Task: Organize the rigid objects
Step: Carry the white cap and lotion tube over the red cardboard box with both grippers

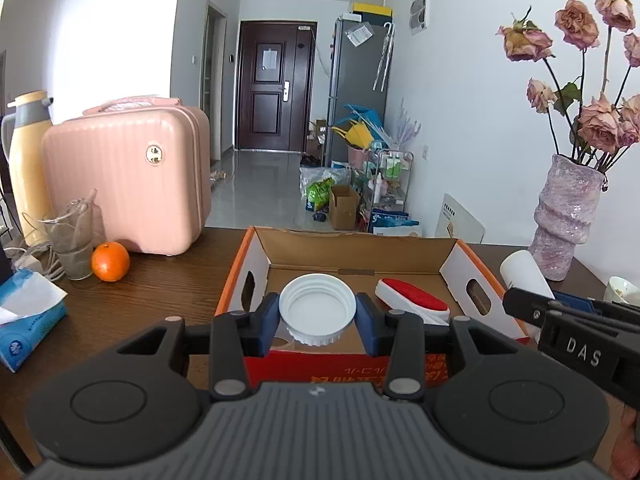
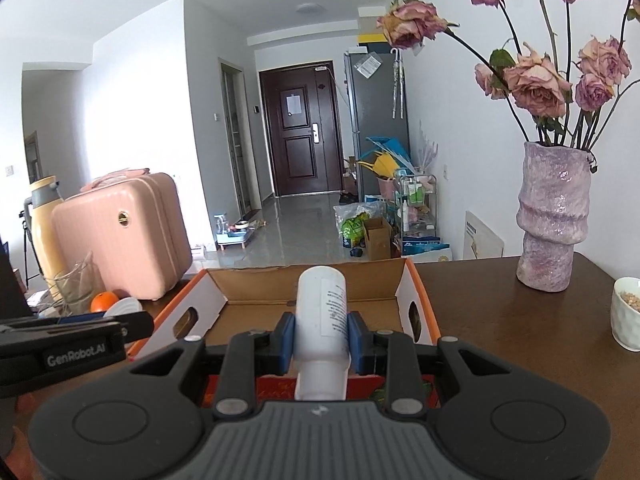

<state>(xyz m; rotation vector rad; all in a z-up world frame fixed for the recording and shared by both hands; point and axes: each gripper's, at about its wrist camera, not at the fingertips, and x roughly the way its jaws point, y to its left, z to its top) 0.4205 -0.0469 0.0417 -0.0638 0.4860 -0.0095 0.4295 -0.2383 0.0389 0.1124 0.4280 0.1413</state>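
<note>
My left gripper [image 1: 318, 314] is shut on a white threaded jar lid [image 1: 318, 309], held just above the near part of an open cardboard box [image 1: 360, 250] with orange edges. A red and white brush-like item [image 1: 414, 300] lies inside the box at the right. My right gripper [image 2: 320, 338] is shut on a white bottle [image 2: 322, 312] that points forward over the same box [image 2: 308, 280]. In the left wrist view the bottle [image 1: 524, 272] and the right gripper's black body [image 1: 576, 328] show at the right edge.
On the brown table stand a pink case [image 1: 128, 176], an orange [image 1: 110, 261], a glass [image 1: 74, 240], a yellow thermos [image 1: 28, 160] and a blue tissue pack [image 1: 24, 316] at the left. A purple vase [image 2: 554, 216] of roses and a white bowl [image 2: 626, 312] stand at the right.
</note>
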